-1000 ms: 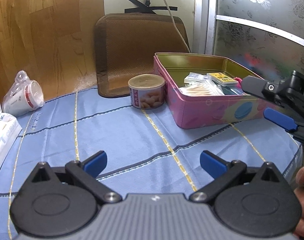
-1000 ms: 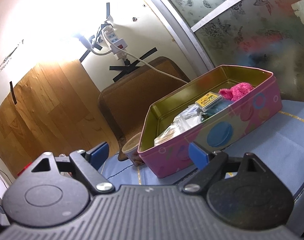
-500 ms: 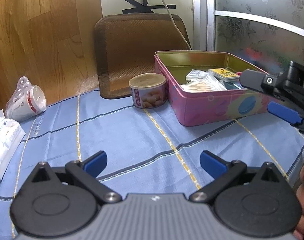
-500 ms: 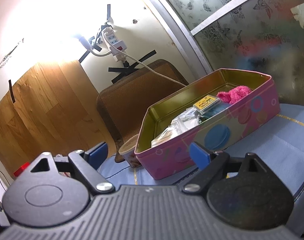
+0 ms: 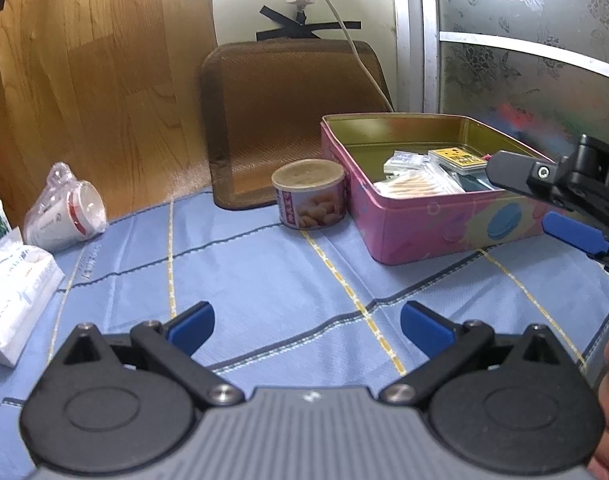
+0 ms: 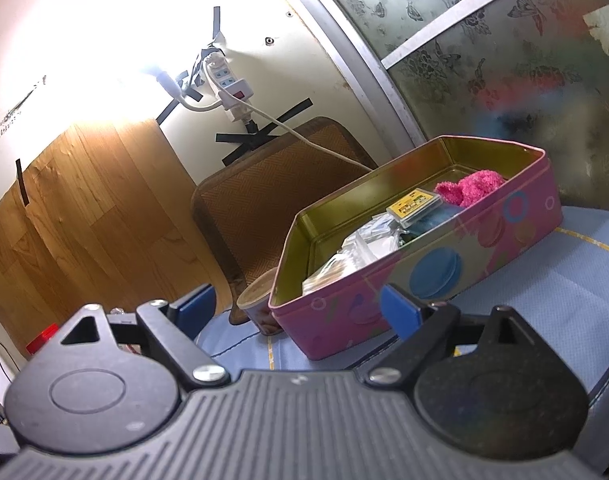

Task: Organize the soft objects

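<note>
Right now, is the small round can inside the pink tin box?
No, the can stands on the blue cloth, outside the pink tin box.

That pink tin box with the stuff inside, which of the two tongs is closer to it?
The right tongs. They hang open right at the front wall of the pink tin, near its right end. The left tongs are open too, farther back over the blue cloth.

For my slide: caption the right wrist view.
Open right gripper faces a pink tin holding a pink fluffy cloth.

Left hand-held gripper (image 5: 306, 320) spread wide, empty; right hand-held gripper (image 6: 294, 306) likewise, tilted.
</note>
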`<state>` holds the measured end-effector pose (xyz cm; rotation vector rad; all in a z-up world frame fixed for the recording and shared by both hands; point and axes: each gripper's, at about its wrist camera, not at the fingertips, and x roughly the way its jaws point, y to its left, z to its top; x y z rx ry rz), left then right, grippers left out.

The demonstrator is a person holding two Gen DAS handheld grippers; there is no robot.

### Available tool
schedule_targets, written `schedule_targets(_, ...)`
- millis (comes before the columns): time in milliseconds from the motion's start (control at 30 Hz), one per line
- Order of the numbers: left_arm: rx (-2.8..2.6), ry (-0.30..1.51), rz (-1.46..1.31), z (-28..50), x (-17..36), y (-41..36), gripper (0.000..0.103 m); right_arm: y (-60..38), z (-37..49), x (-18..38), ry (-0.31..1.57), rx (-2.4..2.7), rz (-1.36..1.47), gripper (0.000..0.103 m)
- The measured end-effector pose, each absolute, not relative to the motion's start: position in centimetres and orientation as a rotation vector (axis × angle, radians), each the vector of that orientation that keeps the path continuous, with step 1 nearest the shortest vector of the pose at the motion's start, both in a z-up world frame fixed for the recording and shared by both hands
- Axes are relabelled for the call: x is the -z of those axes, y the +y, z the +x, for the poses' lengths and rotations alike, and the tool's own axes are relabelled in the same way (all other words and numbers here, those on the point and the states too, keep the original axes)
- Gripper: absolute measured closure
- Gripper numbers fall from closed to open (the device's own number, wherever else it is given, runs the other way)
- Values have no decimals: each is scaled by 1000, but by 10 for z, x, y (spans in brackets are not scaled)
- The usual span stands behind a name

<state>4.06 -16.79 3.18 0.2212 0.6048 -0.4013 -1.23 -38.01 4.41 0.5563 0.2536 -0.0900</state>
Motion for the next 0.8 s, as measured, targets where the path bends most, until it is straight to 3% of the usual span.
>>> schedule_targets(800, 368, 625, 204, 44, -32, -158, 0, -377, -15, -45, 244, 91, 539, 11)
